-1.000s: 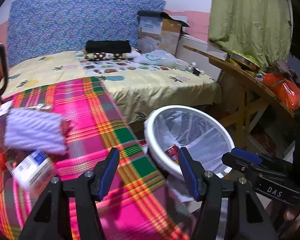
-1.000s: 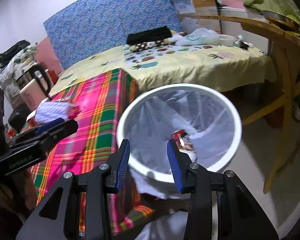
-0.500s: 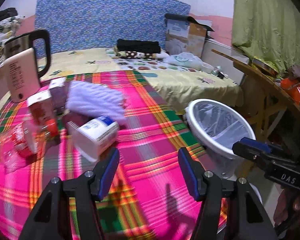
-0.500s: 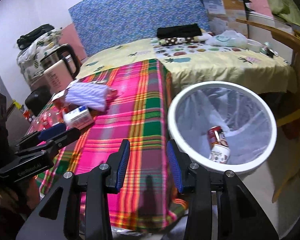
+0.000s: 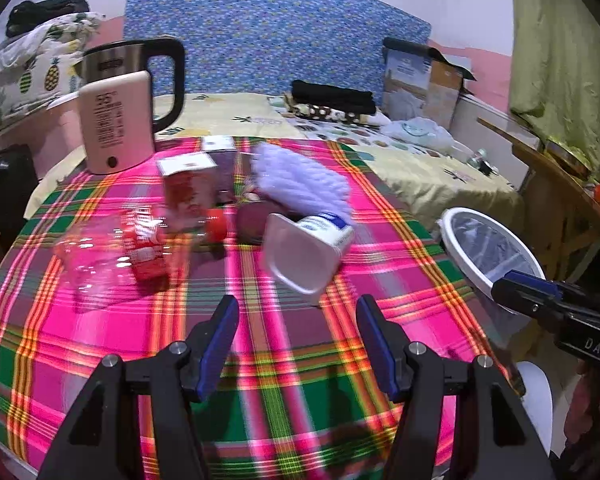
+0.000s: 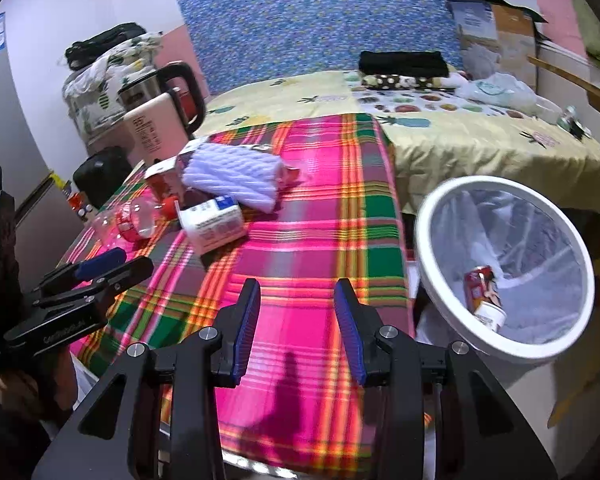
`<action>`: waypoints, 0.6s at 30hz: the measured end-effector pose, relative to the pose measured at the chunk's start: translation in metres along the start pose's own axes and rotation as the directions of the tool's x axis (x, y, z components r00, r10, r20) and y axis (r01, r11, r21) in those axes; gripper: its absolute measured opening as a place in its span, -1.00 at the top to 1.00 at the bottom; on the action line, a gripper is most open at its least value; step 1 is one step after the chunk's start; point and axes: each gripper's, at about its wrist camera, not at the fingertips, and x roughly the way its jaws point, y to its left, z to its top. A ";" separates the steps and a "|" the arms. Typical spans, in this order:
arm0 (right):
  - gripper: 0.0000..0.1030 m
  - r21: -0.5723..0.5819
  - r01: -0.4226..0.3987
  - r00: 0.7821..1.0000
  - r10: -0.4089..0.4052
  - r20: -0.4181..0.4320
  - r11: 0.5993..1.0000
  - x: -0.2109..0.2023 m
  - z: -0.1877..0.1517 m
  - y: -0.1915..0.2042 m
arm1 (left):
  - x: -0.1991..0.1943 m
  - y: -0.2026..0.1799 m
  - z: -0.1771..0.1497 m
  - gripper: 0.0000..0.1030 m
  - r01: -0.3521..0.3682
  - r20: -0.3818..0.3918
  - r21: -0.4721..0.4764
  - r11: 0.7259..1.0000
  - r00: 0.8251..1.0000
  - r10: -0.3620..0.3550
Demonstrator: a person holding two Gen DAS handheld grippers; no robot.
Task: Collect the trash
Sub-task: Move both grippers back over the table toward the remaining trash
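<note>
A white carton with a blue label lies on its side on the plaid tablecloth, just beyond my open, empty left gripper. The carton also shows in the right wrist view. A crushed clear plastic bottle with a red label lies to its left. A red and white box and a lavender knitted bundle lie behind. The white-rimmed bin with a clear liner stands right of the table and holds a can. My right gripper is open and empty over the table's near edge.
A pink electric kettle stands at the table's back left. A bed with a yellow sheet lies behind the table. A wooden table stands at the right, beyond the bin. A black box sits left of the table.
My left gripper has swung left from over the bin to face the trash on the table. My right gripper has pulled back from over the bin to the table's near edge.
</note>
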 end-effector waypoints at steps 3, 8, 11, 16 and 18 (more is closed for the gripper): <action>0.23 -0.023 -0.011 1.000 0.011 -0.004 1.000 0.006 0.004 0.013 | -0.003 0.014 0.003 -0.22 -0.027 0.010 -0.014 1.000 1.000 0.027; 0.23 -0.059 -0.029 1.000 0.028 -0.010 0.998 0.019 0.011 0.032 | -0.007 0.041 0.011 -0.22 -0.066 0.023 -0.043 0.997 0.998 0.067; 0.23 -0.082 -0.038 0.999 0.037 -0.017 0.996 0.028 0.014 0.045 | -0.008 0.057 0.017 -0.22 -0.091 0.034 -0.049 0.995 0.995 0.092; 0.23 -0.108 -0.051 0.998 0.047 -0.038 0.993 0.044 0.019 0.063 | -0.011 0.083 0.028 -0.31 -0.128 0.062 -0.050 0.990 0.989 0.131; 0.23 -0.116 -0.054 0.998 0.049 -0.046 0.992 0.050 0.020 0.068 | -0.010 0.094 0.033 -0.32 -0.138 0.070 -0.051 0.989 0.987 0.142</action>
